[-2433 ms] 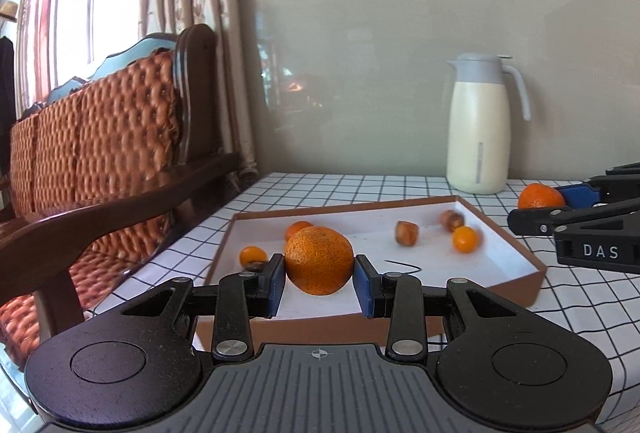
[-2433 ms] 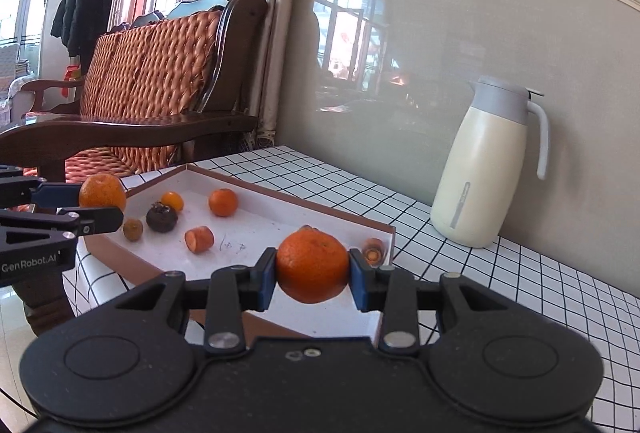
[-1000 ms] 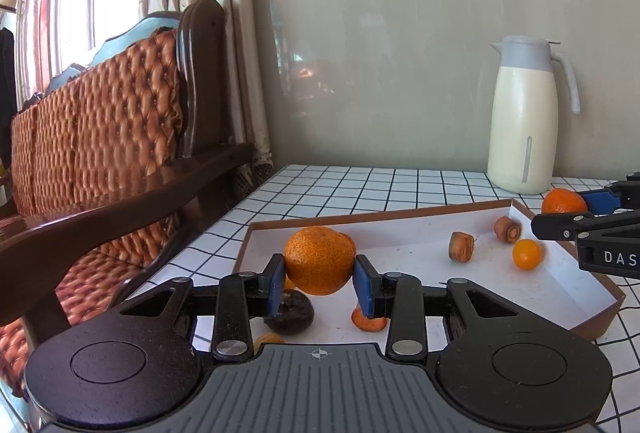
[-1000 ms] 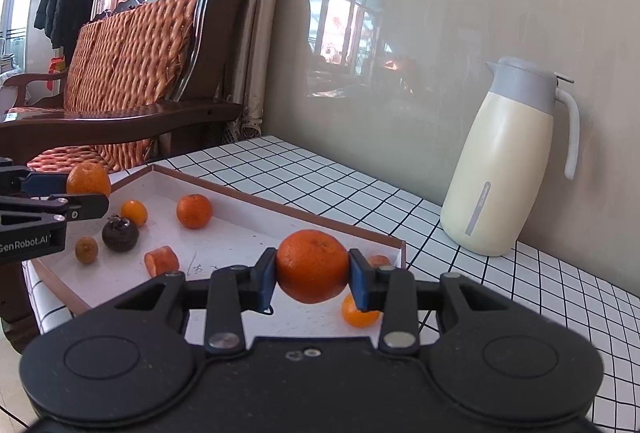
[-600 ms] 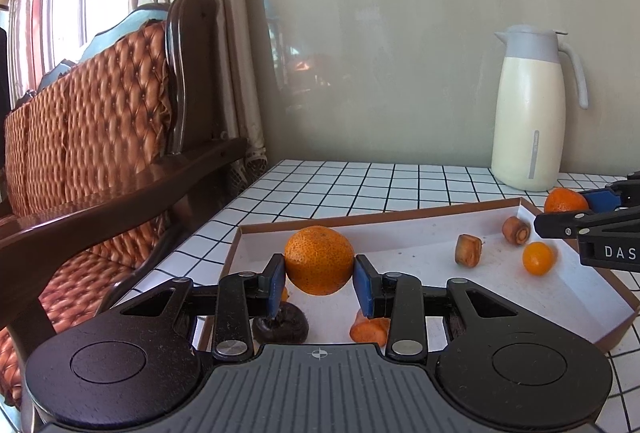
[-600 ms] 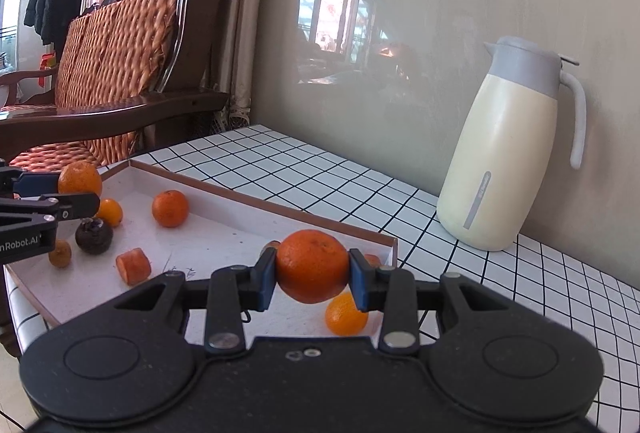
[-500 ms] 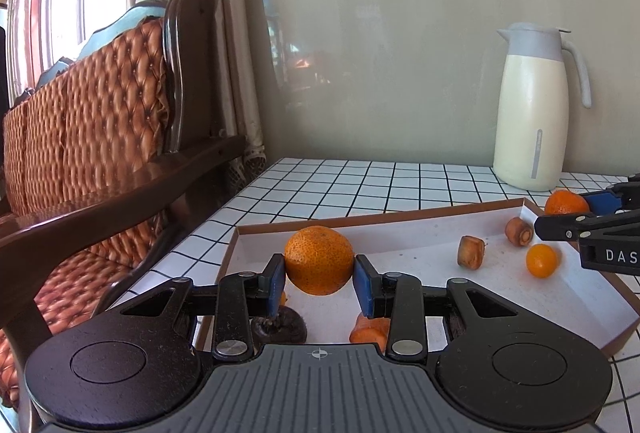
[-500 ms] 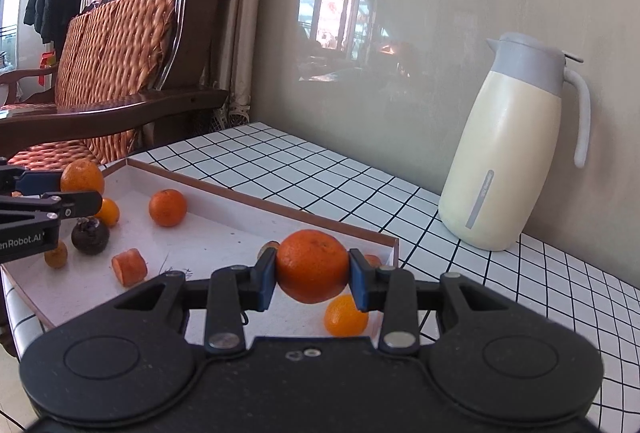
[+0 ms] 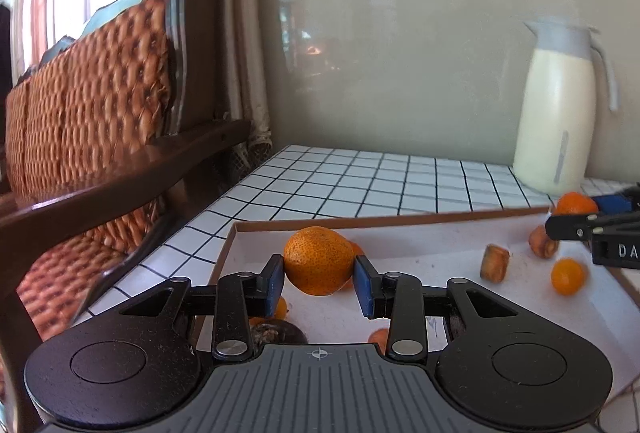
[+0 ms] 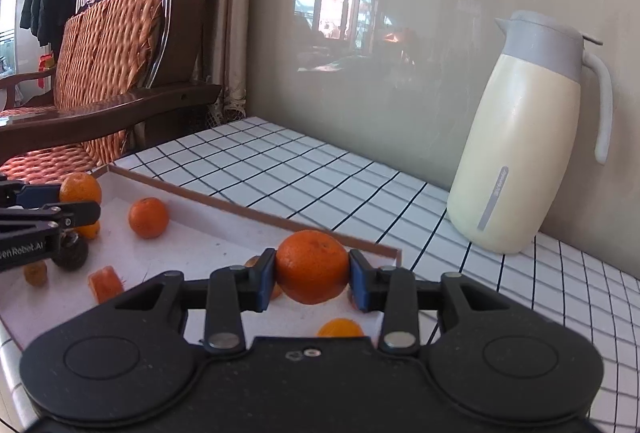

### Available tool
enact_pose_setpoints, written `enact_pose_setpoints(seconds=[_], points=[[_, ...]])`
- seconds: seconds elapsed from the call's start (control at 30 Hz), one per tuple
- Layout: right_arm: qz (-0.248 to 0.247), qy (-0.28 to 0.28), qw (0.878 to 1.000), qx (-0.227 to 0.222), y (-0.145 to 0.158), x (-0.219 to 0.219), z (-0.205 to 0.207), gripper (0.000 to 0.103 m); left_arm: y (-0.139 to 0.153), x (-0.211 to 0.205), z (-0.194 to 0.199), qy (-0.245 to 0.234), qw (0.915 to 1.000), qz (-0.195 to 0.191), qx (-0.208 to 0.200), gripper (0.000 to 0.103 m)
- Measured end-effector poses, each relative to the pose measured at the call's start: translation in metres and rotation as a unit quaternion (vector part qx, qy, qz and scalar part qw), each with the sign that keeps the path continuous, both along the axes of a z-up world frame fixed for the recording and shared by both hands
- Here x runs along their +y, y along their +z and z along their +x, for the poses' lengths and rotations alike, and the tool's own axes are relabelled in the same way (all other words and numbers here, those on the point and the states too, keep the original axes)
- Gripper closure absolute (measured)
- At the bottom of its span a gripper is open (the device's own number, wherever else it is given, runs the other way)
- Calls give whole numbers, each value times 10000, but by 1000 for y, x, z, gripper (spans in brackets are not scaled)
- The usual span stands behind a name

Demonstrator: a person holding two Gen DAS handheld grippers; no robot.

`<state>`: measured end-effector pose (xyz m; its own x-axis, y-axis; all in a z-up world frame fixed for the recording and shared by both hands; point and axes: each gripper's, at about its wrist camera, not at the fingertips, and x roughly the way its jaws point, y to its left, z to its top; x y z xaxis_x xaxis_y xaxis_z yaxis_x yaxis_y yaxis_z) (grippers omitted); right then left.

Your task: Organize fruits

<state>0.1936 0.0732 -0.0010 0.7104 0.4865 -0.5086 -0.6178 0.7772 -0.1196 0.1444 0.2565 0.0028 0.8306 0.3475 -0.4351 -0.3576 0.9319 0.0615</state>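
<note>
My left gripper (image 9: 319, 285) is shut on a large orange (image 9: 319, 260) and holds it above the left end of a shallow white tray with a brown rim (image 9: 400, 221). My right gripper (image 10: 312, 283) is shut on another orange (image 10: 312, 266) above the tray's right end (image 10: 256, 213). Each gripper shows in the other's view, the right gripper (image 9: 592, 221) at the far right and the left gripper (image 10: 60, 209) at the far left. Small oranges (image 9: 567, 276) (image 10: 148, 217), brown fruit pieces (image 9: 495, 267) and a dark fruit (image 10: 72, 253) lie in the tray.
A cream thermos jug (image 10: 528, 137) stands on the checked tablecloth (image 10: 320, 169) behind the tray near the wall. A wooden bench with orange quilted cushions (image 9: 92, 105) stands to the left of the table.
Both grippers kept their oranges and drifted left along the tray. The left gripper has sunk closer to the tray's left end.
</note>
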Motion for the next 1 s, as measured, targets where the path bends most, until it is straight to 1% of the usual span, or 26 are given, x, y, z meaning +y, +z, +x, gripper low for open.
enact_pose_setpoints(seconds=[0.03,0.07,0.1,0.13,0.2,0.27,0.5,0.77,1.0], points=[[84,-135,9996,-219,2,-4,-2,8,1,1,-4,134,9998,37,-145,8],[210,-191,9990,-344,5,-8,-4,7,2,0,-10,293,9988,144,-364,1],[250,-203,9991,-275,7,-10,-3,7,3,0,-13,327,9981,210,-471,0],[279,-206,9991,-224,8,-11,-2,7,4,1,-13,307,9983,189,-458,0],[293,-226,9989,-270,8,-12,-3,7,3,3,-11,301,9984,156,-450,0],[288,-197,9992,-201,7,-12,-2,7,1,2,-9,218,9990,163,-358,0],[215,-224,9994,-138,3,-12,-1,6,3,0,-13,220,9988,202,-390,0],[233,-282,9993,-95,4,-13,-4,6,4,-1,-20,268,9989,137,-373,0],[164,-227,9995,-168,8,-14,-15,6,9,-7,-30,246,9984,251,-433,0]])
